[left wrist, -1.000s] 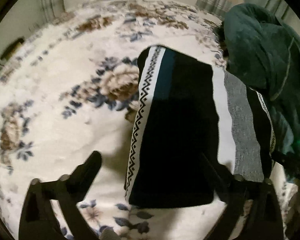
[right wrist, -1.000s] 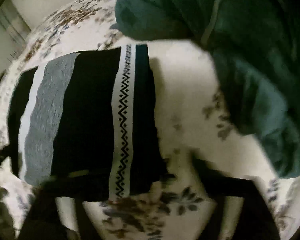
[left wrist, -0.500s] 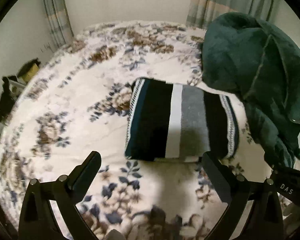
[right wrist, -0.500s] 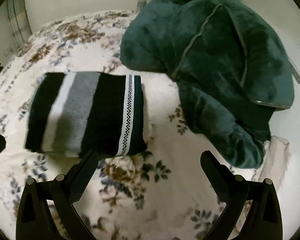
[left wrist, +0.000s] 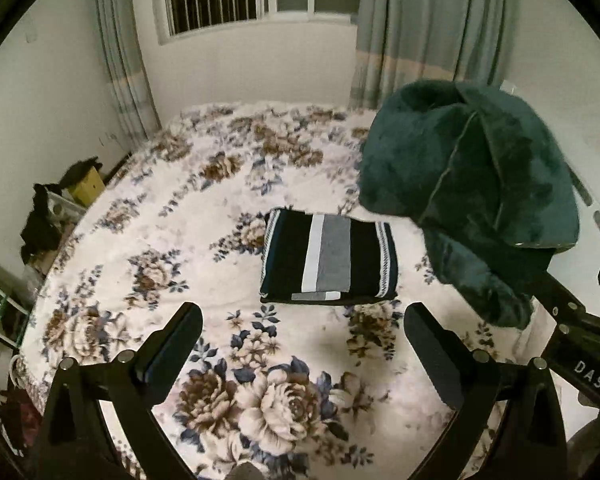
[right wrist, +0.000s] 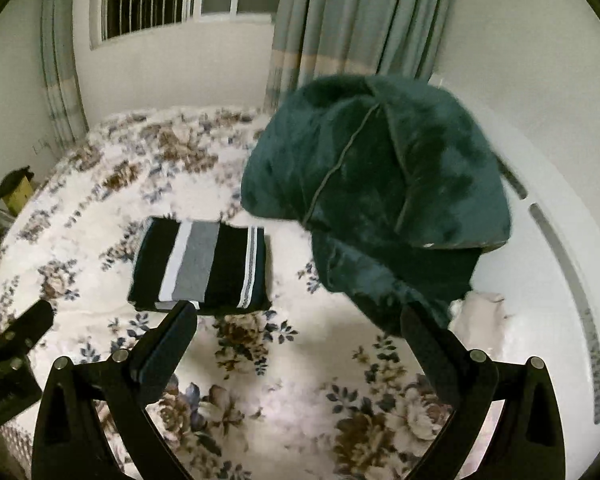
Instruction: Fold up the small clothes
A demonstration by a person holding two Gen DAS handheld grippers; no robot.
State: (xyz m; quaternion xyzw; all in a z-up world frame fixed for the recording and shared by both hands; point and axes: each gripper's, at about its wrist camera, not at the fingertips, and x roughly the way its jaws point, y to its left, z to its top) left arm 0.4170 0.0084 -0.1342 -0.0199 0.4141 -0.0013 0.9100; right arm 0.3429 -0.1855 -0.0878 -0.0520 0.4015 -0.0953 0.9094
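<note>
A folded garment (left wrist: 328, 262) with black, white and grey stripes lies flat on the floral bed cover (left wrist: 148, 248). It also shows in the right wrist view (right wrist: 202, 268). My left gripper (left wrist: 302, 332) is open and empty, held above the bed, short of the garment's near edge. My right gripper (right wrist: 300, 330) is open and empty too, near the garment's near right corner. The right gripper's body shows at the right edge of the left wrist view (left wrist: 576, 328).
A large dark green plush cushion (left wrist: 472, 184) lies on the bed just right of the garment, also in the right wrist view (right wrist: 380, 184). A white headboard (right wrist: 556, 240) curves along the right. Clutter (left wrist: 56, 216) stands beside the bed's left edge. Curtains and a window are behind.
Both grippers have let go of the garment and pulled back and up, away from it. The folded garment now lies alone on the bed, farther off in both views.
</note>
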